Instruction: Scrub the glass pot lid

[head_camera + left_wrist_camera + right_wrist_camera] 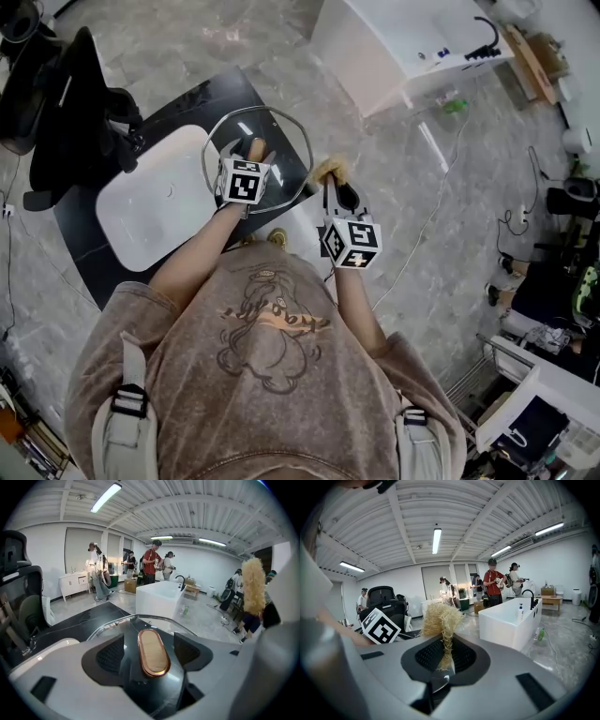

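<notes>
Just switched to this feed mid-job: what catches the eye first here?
A glass pot lid lies on the black counter beside a white basin. The left gripper is open, its jaws either side of the lid's oval copper-rimmed handle without pressing it. Just right of the lid, the right gripper is shut on a straw-coloured fibre scrubber.

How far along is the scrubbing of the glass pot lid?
Done: the right gripper is shut on the straw-coloured fibre scrubber. In hand: the left gripper stands open around the oval copper-rimmed knob of the round glass pot lid, not gripping. Left: gripping and all scrubbing; the scrubber looks off the glass.
</notes>
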### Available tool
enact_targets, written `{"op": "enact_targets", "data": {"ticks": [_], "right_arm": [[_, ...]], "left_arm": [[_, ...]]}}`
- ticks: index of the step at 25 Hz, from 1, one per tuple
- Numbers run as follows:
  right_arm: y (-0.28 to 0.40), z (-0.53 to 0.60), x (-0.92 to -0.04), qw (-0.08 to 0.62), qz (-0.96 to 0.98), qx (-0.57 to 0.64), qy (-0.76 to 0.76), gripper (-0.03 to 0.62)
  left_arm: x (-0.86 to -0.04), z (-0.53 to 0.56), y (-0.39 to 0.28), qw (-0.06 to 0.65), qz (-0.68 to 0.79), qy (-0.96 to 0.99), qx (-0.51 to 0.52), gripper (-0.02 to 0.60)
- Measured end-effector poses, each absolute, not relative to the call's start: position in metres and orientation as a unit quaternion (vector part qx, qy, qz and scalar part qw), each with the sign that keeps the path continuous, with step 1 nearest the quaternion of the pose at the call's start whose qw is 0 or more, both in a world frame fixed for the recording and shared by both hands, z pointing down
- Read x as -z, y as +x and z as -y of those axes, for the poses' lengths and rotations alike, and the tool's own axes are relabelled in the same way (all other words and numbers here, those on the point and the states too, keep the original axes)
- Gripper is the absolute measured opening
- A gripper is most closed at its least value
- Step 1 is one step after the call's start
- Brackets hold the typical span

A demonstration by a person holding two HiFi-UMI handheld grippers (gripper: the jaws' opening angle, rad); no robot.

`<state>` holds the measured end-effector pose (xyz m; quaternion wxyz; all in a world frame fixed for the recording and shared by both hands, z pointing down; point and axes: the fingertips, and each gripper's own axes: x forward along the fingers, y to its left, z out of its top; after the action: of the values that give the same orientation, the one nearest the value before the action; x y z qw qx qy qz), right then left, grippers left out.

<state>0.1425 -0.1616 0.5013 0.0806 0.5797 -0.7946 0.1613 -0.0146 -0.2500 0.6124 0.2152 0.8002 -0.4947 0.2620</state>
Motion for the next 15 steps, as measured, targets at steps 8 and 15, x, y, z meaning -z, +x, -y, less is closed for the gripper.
{"op": "enact_targets", "data": {"ticks": [8, 15], "right_arm": [[0.154, 0.156, -0.505, 0.085, 0.787, -0.169, 0.588, 0.040], [0.157, 0.156, -0.506, 0.086, 0.788, -0.169, 0.586, 0.040]], "left_arm": [[-0.635, 0.253, -0.013, 0.235, 0.502, 0.781, -0.287, 0.321], [-0.640, 0.254, -0.012, 0.230, 0.505, 0.776, -0.300, 0.293]]}}
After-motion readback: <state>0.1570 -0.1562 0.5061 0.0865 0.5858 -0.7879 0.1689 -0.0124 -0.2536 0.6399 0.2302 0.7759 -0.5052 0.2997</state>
